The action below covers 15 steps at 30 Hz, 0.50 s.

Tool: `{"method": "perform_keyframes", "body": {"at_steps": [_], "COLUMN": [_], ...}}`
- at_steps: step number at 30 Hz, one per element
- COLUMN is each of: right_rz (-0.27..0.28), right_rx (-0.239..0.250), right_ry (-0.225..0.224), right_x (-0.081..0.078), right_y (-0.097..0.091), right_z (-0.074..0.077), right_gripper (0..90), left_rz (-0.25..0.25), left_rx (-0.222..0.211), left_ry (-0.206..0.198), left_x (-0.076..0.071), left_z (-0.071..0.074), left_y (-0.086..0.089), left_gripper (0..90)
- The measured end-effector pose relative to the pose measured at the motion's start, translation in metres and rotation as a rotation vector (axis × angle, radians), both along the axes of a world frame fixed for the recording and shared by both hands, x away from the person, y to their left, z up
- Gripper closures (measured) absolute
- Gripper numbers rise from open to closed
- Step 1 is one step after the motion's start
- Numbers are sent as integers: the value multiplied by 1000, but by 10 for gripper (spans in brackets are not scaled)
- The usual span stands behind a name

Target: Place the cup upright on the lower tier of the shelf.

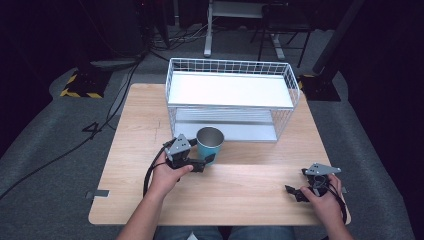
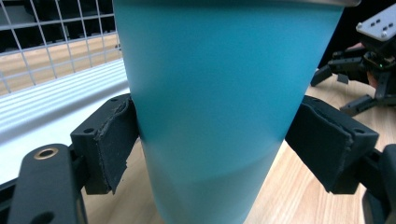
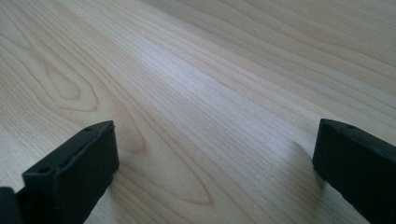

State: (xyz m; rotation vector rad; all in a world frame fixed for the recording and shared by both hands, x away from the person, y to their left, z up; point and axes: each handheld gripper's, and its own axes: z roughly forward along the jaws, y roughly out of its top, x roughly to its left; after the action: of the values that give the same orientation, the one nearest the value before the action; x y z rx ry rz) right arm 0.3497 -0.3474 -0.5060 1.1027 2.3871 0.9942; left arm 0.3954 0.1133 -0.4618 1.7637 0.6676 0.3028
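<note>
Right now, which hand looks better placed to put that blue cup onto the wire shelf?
The left. Its left gripper is shut on the blue cup, right in front of the wire shelf. The right gripper stands open over bare table, far from both.

High view looks down over the table (image 1: 240, 195); both gripper views sit close above that same tabletop

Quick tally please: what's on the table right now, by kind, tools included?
Teal cup: 1
White wire rack: 1
Tools: 2, left tool gripping the cup, right tool with nothing between its jaws
Total: 4
</note>
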Motion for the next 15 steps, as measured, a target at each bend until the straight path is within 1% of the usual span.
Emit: {"method": "perform_keyframes", "body": {"at_steps": [1,3,4,6,8,10,13,14,15], "right_rz": [0,0,0,0,0,0,0,0,0], "right_rx": [0,0,0,0,0,0,0,0,0], "right_ry": [0,0,0,0,0,0,0,0,0], "right_x": [0,0,0,0,0,0,0,0,0], "right_y": [0,0,0,0,0,0,0,0,0], "right_z": [0,0,0,0,0,0,0,0,0], "right_gripper": [6,6,6,6,6,6,6,6,6], "left_rz": [0,6,4,14,20,28,38,38,48], "left_rx": [0,-12,-16,-17,-22,-37,-38,-38,-47], "left_ry": [0,-10,-9,-17,-15,-16,-15,-15,-21], "left_x": [0,5,7,11,15,20,27,27,31], "left_z": [0,3,4,6,7,8,9,9,9], "left_y": [0,-5,-6,-9,-12,-15,-19,-19,-22], "left_gripper": [185,185,185,185,185,185,185,185,185]}}
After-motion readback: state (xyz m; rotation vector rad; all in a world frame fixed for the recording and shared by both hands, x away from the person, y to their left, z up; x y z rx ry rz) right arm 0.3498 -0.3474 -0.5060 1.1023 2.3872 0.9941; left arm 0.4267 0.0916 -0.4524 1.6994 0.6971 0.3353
